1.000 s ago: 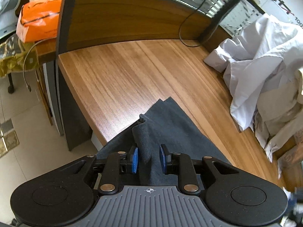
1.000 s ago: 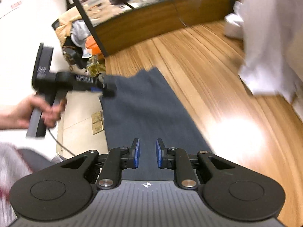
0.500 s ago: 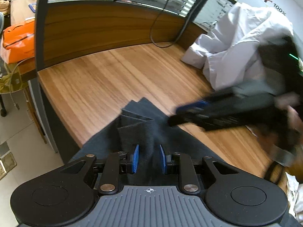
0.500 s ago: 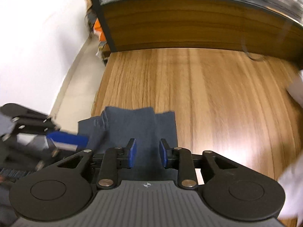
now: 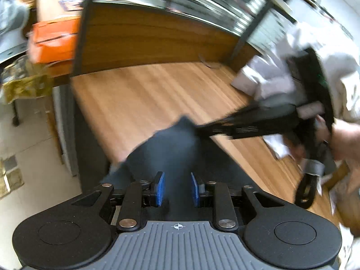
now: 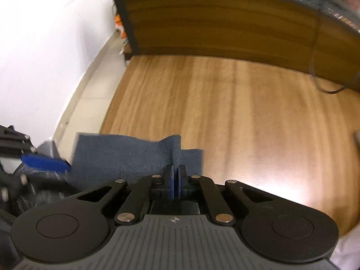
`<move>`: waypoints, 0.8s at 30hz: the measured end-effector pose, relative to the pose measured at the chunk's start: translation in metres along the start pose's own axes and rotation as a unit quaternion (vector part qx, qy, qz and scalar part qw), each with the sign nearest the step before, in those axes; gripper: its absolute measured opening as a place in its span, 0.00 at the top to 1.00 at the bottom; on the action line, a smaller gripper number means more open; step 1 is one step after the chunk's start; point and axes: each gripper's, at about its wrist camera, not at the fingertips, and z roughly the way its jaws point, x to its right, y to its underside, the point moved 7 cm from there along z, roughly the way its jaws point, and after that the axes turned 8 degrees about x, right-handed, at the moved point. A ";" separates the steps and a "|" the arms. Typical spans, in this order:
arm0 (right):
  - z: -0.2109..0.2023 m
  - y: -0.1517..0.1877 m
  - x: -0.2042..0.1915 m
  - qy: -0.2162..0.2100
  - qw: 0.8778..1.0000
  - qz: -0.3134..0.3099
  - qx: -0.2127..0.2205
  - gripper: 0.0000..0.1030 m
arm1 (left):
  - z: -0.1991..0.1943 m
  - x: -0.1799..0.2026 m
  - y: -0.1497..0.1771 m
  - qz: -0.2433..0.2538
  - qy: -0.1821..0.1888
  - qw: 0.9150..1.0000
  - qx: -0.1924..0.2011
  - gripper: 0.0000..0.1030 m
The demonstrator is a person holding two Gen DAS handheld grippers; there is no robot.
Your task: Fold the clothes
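Your right gripper (image 6: 175, 181) had just clamped shut on the cloth (image 6: 126, 155) edge at its tips; the cloth ran leftward to your left gripper (image 5: 176, 189), partly open around a fold.

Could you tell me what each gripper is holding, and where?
Both hold the dark garment: right gripper on a raised fold at its far edge, left gripper around a fold.

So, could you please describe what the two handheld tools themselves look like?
Both match: the left tool and right tool have black linkage arms with silver pivot pins, blue pads on the fingertips, a ribbed grey body with a small crosshair mark, and round black lobes either side. No sleeve is clearly visible.
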 end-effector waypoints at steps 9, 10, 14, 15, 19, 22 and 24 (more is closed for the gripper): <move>-0.002 0.014 0.019 0.038 0.999 0.017 -0.005 0.98 | 0.017 -0.040 0.009 -0.102 -0.007 0.994 -0.029 0.72; -0.001 0.014 0.018 0.040 0.999 0.016 -0.004 0.98 | 0.021 -0.040 0.010 -0.107 -0.004 0.994 -0.031 0.73; -0.003 0.014 0.017 0.040 0.999 0.015 0.004 0.98 | 0.034 -0.038 0.010 -0.125 0.005 0.991 -0.037 0.72; -0.006 0.013 0.017 0.040 0.999 0.015 0.007 0.98 | 0.036 -0.039 0.010 -0.128 0.002 0.991 -0.037 0.67; -0.017 0.008 0.013 0.036 0.999 0.012 0.022 0.98 | 0.038 -0.040 0.011 -0.144 -0.003 0.989 -0.035 0.67; -0.024 0.001 0.009 0.035 0.999 0.008 0.035 0.98 | 0.033 -0.047 0.010 -0.158 -0.019 0.987 -0.028 0.97; -0.029 -0.005 0.006 0.033 0.999 0.005 0.043 0.98 | 0.025 -0.049 0.006 -0.184 -0.006 0.983 -0.018 0.97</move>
